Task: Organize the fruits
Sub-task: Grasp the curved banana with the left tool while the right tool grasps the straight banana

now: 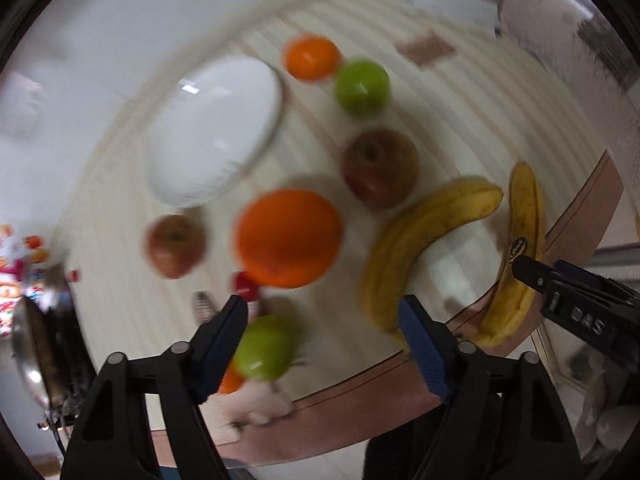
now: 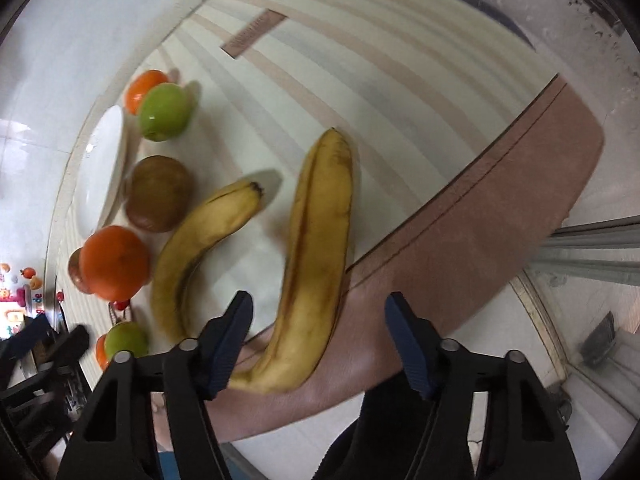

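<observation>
You have two bananas, two oranges, two green apples, two reddish-brown apples and one white plate on the striped tabletop (image 1: 460,120).

In the left wrist view, the white plate (image 1: 218,130) lies at upper left of centre. The far orange (image 1: 311,58) and the far green apple (image 1: 362,87) sit side by side at the top. The darker brown apple (image 1: 381,167) is right of centre, the big orange (image 1: 289,237) is in the middle, and the small red apple (image 1: 176,246) is to its left. The near green apple (image 1: 264,347) is low in the frame, just beside the left finger of your left hand-held gripper (image 1: 322,322). This gripper is partly open and nothing is between its fingers. The curved banana (image 1: 424,236) and the straighter banana (image 1: 520,256) lie at the right; only this view shows the sticker on the straighter one and the tip of the other tool touching or crossing it there.

In the right wrist view, your right hand-held gripper (image 2: 318,320) is partly open over the lower end of the straighter banana (image 2: 316,256); its pads do not press on it. Here the plate (image 2: 102,168) shows only edge-on at the left, and the small red apple is mostly hidden behind the orange (image 2: 114,262).
</observation>
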`<state>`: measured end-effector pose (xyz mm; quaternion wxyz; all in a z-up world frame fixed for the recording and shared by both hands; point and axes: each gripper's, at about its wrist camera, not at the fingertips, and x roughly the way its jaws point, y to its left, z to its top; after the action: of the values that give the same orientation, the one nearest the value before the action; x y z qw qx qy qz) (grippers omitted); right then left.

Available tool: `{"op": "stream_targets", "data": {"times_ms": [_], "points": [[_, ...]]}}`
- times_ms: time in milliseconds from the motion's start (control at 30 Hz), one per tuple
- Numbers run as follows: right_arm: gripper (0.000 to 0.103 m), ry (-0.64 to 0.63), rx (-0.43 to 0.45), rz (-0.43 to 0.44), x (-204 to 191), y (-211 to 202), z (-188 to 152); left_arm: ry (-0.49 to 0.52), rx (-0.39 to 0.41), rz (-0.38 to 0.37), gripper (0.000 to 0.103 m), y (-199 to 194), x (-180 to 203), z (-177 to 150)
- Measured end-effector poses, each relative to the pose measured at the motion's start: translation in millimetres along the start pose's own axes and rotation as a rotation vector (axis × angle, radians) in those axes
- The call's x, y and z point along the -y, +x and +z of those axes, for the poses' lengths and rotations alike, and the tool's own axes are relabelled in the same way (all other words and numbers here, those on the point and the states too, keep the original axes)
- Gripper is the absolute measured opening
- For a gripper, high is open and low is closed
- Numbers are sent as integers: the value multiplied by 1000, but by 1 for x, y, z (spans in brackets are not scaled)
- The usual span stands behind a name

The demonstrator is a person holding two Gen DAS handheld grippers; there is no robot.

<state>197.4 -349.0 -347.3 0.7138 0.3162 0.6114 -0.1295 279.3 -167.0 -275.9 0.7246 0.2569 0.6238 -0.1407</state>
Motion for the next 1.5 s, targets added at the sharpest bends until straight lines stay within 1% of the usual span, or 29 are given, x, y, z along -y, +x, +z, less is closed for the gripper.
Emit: {"op": "stream_targets", "data": {"times_ms": [33, 67, 100, 133, 167, 233, 267, 300, 367, 433, 500, 633, 700, 767, 833, 867, 933, 1033, 1067, 1100, 1133, 1200, 1267, 1300, 1400, 1500], "points": [[60, -11, -10, 2, 1, 5, 1, 12, -28, -9, 69, 12, 5, 4], [57, -21, -24, 2, 2, 9, 2, 21, -45, -12, 69, 19, 9, 8], [56, -26, -32, 11, 2, 11, 2, 39, -66, -15, 69, 29, 15, 11], [56, -27, -38, 18, 4, 14, 2, 47, -62, 3, 69, 30, 19, 11], [55, -29, -45, 20, 3, 14, 1, 74, -33, 30, 69, 26, 27, 13], [52, -36, -63, 29, 2, 19, 2, 133, -2, 15, 67, 21, 38, 17], [50, -39, -74, 35, 1, 22, 1, 150, 0, 14, 63, 20, 43, 18], [50, -40, -82, 39, -4, 25, 2, 162, -12, 23, 62, 20, 47, 19], [50, -56, -98, 43, -10, 29, 5, 167, -17, 37, 62, 20, 50, 19], [47, -60, -104, 42, -12, 34, 4, 189, -10, 68, 62, 21, 56, 17], [43, -59, -105, 28, -16, 36, 2, 193, -19, 78, 60, 21, 59, 12], [42, -103, -86, 17, -24, 36, -3, 139, -34, 34, 59, 16, 52, -1], [41, -159, -92, -22, -25, 34, -2, 121, -38, 25, 59, 13, 47, -10], [39, -198, -82, -78, -17, 26, -1, 107, -45, 15, 59, 12, 41, -16], [38, -237, -70, -123, -9, 20, 1, 89, -70, 18, 60, 19, 47, -14], [37, -241, -66, -131, -5, 17, 4, 77, -95, 21, 60, 22, 47, -16], [37, -239, -80, -116, 2, 16, 8, 52, -112, 16, 60, 27, 47, -17], [38, -208, -84, -89, 7, 16, 9, 1, -140, -12, 60, 39, 43, -13], [38, -207, -80, -93, 5, 18, 9, -20, -149, -22, 58, 43, 42, -12], [38, -207, -76, -98, 5, 19, 11, -47, -150, -36, 53, 48, 39, -9], [38, -207, -69, -103, 4, 24, 10, -76, -149, -57, 31, 52, 34, -6], [38, -203, -58, -107, -1, 26, 8, -121, -162, -72, 31, 58, 30, -5], [38, -209, -53, -108, 1, 21, 8, -141, -153, -84, 30, 60, 26, -5], [37, -216, -50, -107, 7, 16, 7, -151, -152, -102, 30, 58, 28, -9], [37, -243, -48, -118, 4, 13, 5, -162, -162, -172, 31, 50, 40, -22], [37, -241, -58, -102, 5, 13, 3, -134, -187, -250, 31, 47, 55, -29]]}}
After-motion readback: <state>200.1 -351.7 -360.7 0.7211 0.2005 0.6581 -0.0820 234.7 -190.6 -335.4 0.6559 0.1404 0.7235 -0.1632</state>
